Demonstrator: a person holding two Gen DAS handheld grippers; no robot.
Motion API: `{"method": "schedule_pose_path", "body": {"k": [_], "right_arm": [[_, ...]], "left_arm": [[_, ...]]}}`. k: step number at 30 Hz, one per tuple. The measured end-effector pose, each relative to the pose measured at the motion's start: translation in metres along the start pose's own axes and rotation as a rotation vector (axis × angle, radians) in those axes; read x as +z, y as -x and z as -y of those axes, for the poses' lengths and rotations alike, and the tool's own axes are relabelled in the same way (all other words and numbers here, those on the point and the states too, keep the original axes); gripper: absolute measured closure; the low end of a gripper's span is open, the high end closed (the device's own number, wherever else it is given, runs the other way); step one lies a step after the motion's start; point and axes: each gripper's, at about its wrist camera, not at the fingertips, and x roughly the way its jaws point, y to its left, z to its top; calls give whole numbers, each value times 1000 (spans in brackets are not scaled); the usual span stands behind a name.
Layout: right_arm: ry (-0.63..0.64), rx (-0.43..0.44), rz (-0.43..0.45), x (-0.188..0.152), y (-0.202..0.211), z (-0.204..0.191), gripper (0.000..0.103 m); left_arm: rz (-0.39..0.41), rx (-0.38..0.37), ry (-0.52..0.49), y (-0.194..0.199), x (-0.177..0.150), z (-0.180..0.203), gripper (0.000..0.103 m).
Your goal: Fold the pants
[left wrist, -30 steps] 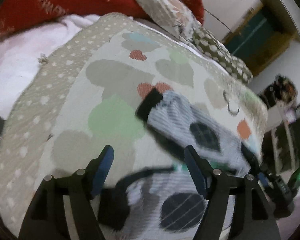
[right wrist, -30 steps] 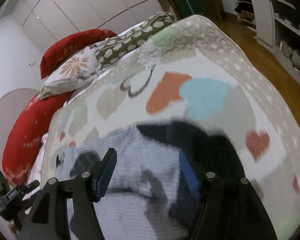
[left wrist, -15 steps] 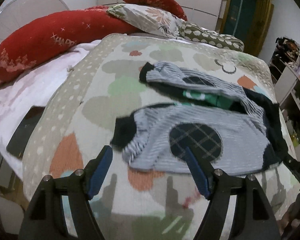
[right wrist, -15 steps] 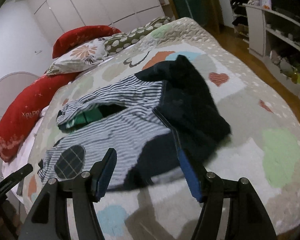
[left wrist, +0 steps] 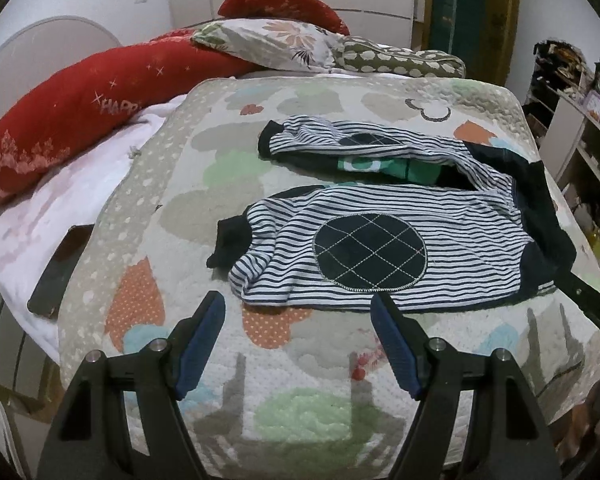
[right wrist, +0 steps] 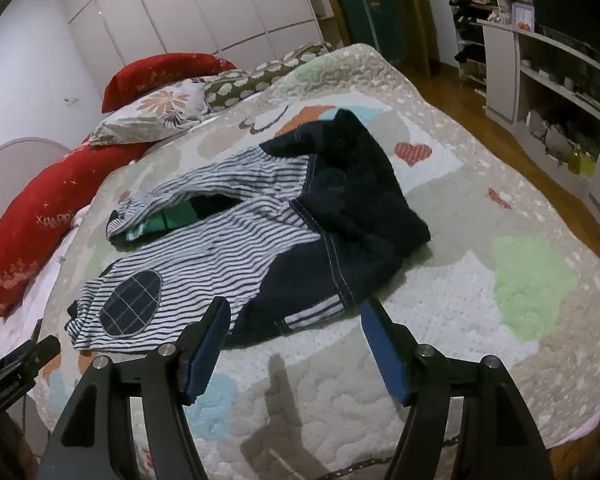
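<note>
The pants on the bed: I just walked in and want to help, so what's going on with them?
A person holds a two-finger gripper in each hand, and nothing is gripped. The striped pants lie spread but rumpled on the quilt, not yet folded, the dark waist end bunched up. The left gripper is open over bare quilt just short of the leg cuffs. The right gripper is opening near the waist edge, with nothing between its jaws.
</note>
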Motion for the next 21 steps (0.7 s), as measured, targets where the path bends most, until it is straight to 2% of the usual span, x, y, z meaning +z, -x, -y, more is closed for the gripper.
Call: {"method": "schedule_pose_path", "body": {"k": [21], "right_arm": [[-1,-3,-39,-9,-9,-1,31]], "left_arm": [[-36,-12,-5,-9,-7,2,29]]}}
